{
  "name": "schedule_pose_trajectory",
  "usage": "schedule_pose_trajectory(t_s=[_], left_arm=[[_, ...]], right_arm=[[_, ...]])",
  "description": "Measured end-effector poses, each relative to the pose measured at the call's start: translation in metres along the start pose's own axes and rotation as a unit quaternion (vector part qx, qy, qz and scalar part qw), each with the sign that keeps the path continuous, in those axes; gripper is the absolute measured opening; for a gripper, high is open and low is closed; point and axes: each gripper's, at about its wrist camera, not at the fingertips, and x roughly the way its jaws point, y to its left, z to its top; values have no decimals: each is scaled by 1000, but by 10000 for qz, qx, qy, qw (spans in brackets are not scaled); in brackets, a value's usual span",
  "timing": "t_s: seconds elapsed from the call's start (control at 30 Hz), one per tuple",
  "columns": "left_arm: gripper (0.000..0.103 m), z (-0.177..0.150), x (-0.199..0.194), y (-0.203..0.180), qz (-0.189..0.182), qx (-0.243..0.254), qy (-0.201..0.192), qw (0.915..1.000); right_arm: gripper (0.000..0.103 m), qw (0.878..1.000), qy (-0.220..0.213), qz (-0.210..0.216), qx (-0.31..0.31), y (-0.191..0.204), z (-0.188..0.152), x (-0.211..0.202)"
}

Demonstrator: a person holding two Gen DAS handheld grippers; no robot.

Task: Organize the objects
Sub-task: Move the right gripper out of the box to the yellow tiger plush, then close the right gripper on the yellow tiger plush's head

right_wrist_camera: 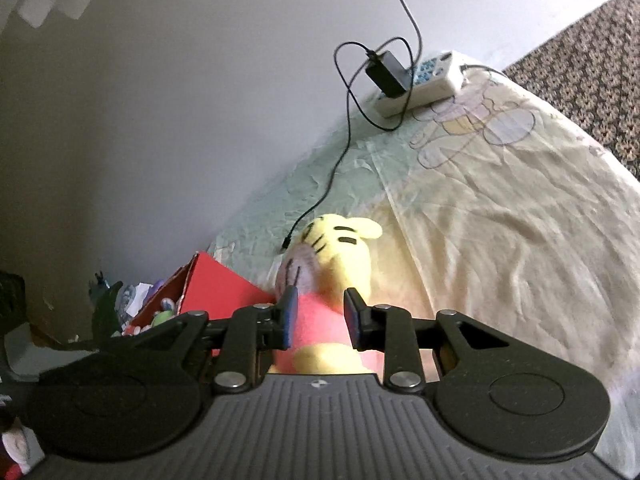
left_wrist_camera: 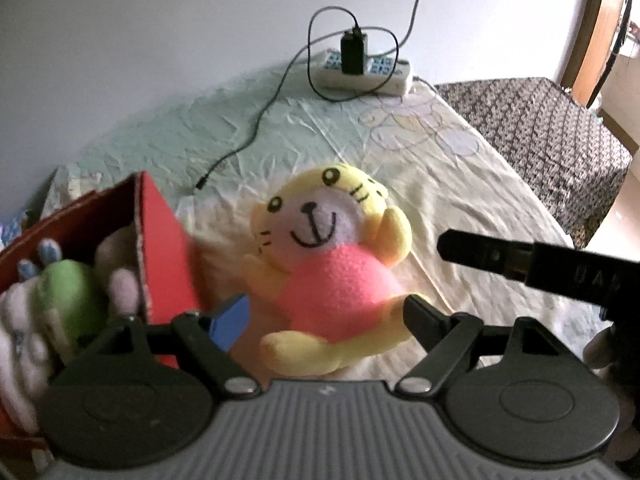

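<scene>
Plush tiger, pinched at its pink body by right claw, left claw spread; red box at nine o'clock already stocked, tiger unboxed.

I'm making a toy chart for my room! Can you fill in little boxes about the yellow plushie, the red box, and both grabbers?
toy: yellow plush in a pink shirt, lying on the bedsheet
box: red box beside the plush, other soft toys inside
right gripper: jaws around the plush's body, seemingly closed on it
left gripper: jaws wide open, either side of the plush
far end: power strip with charger and cable
</scene>
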Motion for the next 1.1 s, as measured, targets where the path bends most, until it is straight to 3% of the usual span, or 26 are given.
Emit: schedule_pose_trajectory(t_s=[0.4,0.57,0.97,1.1], left_arm=[[93,11,45,2,-53,-18,338,9994],[94,13,66,8,-322,-170,564,9977],[96,17,94,15,-839,-375,687,9934],[96,14,95,18,-961,-455,709,9918]], right_arm=[[44,9989,400,96,245,-12,7,41],[54,9984,450,-72,334,-21,7,56],[60,9980,472,-94,418,-37,9,75],[59,9980,271,-71,563,-43,11,62]])
